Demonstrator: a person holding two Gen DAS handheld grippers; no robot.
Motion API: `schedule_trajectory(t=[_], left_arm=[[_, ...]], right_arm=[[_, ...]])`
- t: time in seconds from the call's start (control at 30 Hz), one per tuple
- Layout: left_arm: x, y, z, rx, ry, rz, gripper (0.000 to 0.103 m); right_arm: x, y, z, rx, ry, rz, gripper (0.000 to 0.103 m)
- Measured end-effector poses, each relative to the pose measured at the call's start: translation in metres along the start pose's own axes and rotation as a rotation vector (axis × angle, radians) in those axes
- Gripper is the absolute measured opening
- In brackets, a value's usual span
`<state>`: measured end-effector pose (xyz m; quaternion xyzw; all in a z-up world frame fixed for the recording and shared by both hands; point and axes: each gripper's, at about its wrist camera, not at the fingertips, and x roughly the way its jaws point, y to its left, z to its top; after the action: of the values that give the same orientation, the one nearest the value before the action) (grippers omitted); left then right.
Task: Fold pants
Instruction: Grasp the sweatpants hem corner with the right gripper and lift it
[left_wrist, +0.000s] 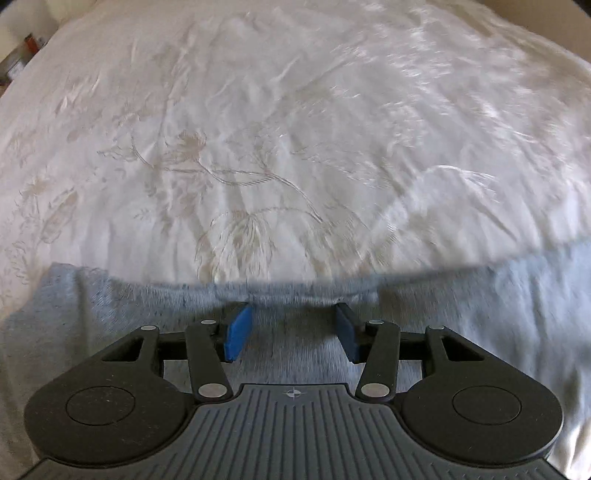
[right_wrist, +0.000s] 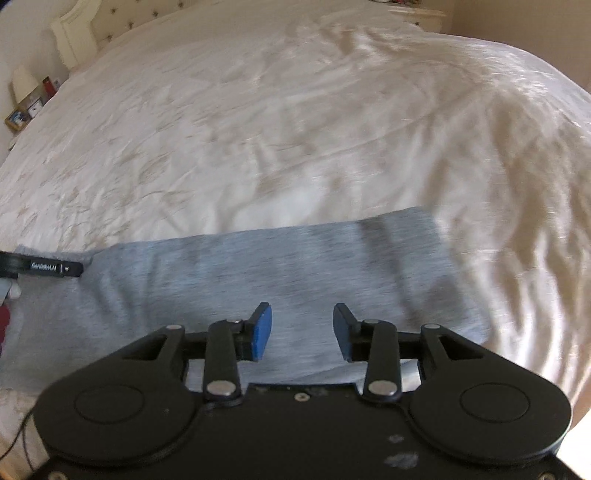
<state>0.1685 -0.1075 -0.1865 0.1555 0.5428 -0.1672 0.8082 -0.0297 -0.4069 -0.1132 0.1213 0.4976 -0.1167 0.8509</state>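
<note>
Left gripper (left_wrist: 293, 325), nearest in its own view: jaws stand partly apart above the grey pants (left_wrist: 110, 317), blue pads (left_wrist: 238, 334) clear of the cloth, nothing between them. The far edge of the pants runs just beyond the fingertips, left to right across the view. Right gripper (right_wrist: 302, 330): jaws likewise parted, pads bare, nothing gripped, poised over the same pants (right_wrist: 229, 273), which lie flat as a wide grey band on the near part of the bed. At the left edge of the right wrist view the dark finger of the other gripper (right_wrist: 55, 267) reaches in over the cloth's far left corner. Beyond the pants, a white bedspread (right_wrist: 295, 129) with a pale floral pattern, creased, extends to the far side. Farthest left, a lamp (right_wrist: 23, 83) and small framed items; both views blurred.
</note>
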Motion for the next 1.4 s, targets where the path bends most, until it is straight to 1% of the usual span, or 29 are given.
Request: schedule_trajectory(t=[0.07, 0.2, 0.27, 0.33, 0.43, 0.57, 0.63, 0.7, 0.73, 0.77, 0.87, 0.9, 0.93, 0.97, 1.03, 1.07, 1.13, 1.17, 1.23, 1.27, 1.3, 1.4], left_arm=[[0.005, -0.002, 0.004, -0.01, 0.006, 0.017, 0.049], [0.004, -0.008, 0.006, 0.003, 0.006, 0.056, 0.049], [-0.005, -0.01, 0.003, -0.007, -0.008, 0.075, 0.049], [-0.02, -0.013, 0.0, -0.021, -0.03, 0.09, 0.049], [-0.041, -0.02, -0.008, -0.013, -0.055, 0.081, 0.049], [-0.052, -0.035, -0.019, 0.02, -0.053, 0.078, 0.049], [-0.054, -0.043, -0.023, 0.033, -0.048, 0.078, 0.049], [-0.055, -0.047, -0.025, 0.039, -0.04, 0.076, 0.049], [-0.056, -0.05, -0.026, 0.038, -0.036, 0.074, 0.049], [-0.056, -0.051, -0.026, 0.037, -0.033, 0.071, 0.049], [-0.056, -0.059, -0.026, 0.037, -0.028, 0.066, 0.049], [-0.058, -0.061, -0.025, 0.04, -0.031, 0.061, 0.049], [-0.058, -0.064, -0.025, 0.04, -0.035, 0.059, 0.049], [-0.059, -0.066, -0.025, 0.04, -0.038, 0.053, 0.049], [-0.058, -0.072, -0.024, 0.049, -0.035, 0.041, 0.049], [-0.057, -0.075, -0.024, 0.058, -0.031, 0.041, 0.049], [-0.056, -0.081, -0.025, 0.066, -0.028, 0.042, 0.049], [-0.056, -0.083, -0.026, 0.064, -0.026, 0.035, 0.049], [-0.056, -0.087, -0.029, 0.063, -0.019, 0.016, 0.049], [-0.056, -0.09, -0.031, 0.064, -0.015, 0.01, 0.049], [-0.054, -0.093, -0.034, 0.067, -0.008, 0.005, 0.049], [-0.046, -0.103, -0.04, 0.087, 0.026, -0.014, 0.049]], right_arm=[[-0.001, -0.022, 0.0, 0.018, -0.002, -0.022, 0.047], [-0.002, -0.058, -0.002, 0.054, -0.005, -0.07, 0.049], [0.0, -0.074, -0.002, 0.066, -0.001, -0.081, 0.053], [0.005, -0.088, -0.001, 0.083, 0.003, -0.078, 0.053], [0.016, -0.103, -0.001, 0.107, 0.019, -0.06, 0.053], [0.027, -0.114, -0.001, 0.113, 0.036, -0.016, 0.043], [0.029, -0.114, -0.001, 0.1, 0.041, -0.013, 0.035], [0.028, -0.115, -0.001, 0.09, 0.048, -0.002, 0.023], [0.026, -0.114, 0.0, 0.081, 0.047, 0.003, 0.02], [0.025, -0.113, 0.001, 0.069, 0.045, 0.019, 0.011], [0.018, -0.102, 0.004, -0.005, 0.048, 0.024, 0.008], [0.015, -0.099, 0.005, -0.033, 0.05, 0.007, 0.008], [0.012, -0.099, 0.004, -0.054, 0.051, -0.03, 0.008], [0.013, -0.102, 0.001, -0.052, 0.059, -0.053, 0.007], [0.027, -0.114, -0.008, -0.001, 0.114, -0.07, 0.007], [0.031, -0.116, -0.011, 0.01, 0.122, -0.062, 0.008], [0.028, -0.115, -0.009, 0.017, 0.107, -0.038, 0.015], [0.025, -0.117, -0.007, 0.035, 0.094, -0.036, 0.024], [0.012, -0.127, -0.002, 0.104, 0.038, -0.003, 0.046], [0.009, -0.132, 0.0, 0.134, 0.013, 0.019, 0.061], [0.006, -0.138, 0.002, 0.159, -0.004, 0.039, 0.066], [0.015, -0.15, 0.012, 0.201, 0.016, 0.093, 0.066]])
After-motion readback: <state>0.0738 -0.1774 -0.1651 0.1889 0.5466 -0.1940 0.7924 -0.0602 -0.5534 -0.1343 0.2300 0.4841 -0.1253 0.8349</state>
